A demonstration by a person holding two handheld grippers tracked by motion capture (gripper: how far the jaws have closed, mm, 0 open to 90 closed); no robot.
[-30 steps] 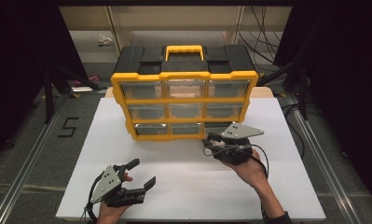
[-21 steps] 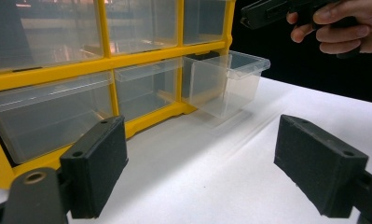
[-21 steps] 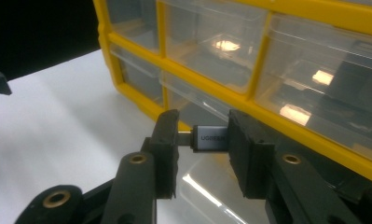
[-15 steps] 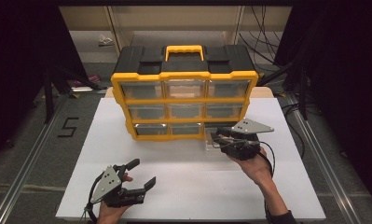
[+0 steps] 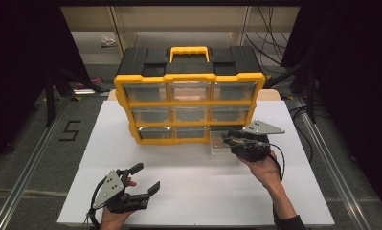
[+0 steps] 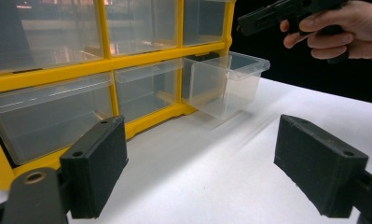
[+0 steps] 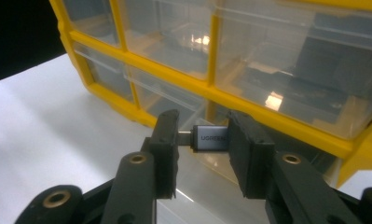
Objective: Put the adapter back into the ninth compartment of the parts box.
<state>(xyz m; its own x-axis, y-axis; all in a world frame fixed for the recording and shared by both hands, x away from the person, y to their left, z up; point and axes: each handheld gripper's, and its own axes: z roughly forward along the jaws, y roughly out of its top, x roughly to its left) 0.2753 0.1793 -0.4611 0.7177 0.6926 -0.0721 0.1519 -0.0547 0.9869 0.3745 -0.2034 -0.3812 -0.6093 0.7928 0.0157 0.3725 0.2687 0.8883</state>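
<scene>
A yellow and black organizer with clear drawers stands on the white table. Its bottom right drawer is pulled out and looks empty in the left gripper view. My right gripper hovers over that drawer, shut on a small grey adapter marked UGREEN, held crosswise between its jaws. My left gripper rests near the table's front left, open, with nothing between its wide-apart pads. The left gripper view also has the right hand and gripper at its top right.
The other drawers in the organizer are pushed in. Bare white table lies between the two grippers and in front of the organizer. Metal rails run along both sides of the table, and cables lie behind it.
My right gripper has moved a little away from the person and to the right, ending over the pulled-out drawer with the adapter still held. The left gripper has stayed put.
</scene>
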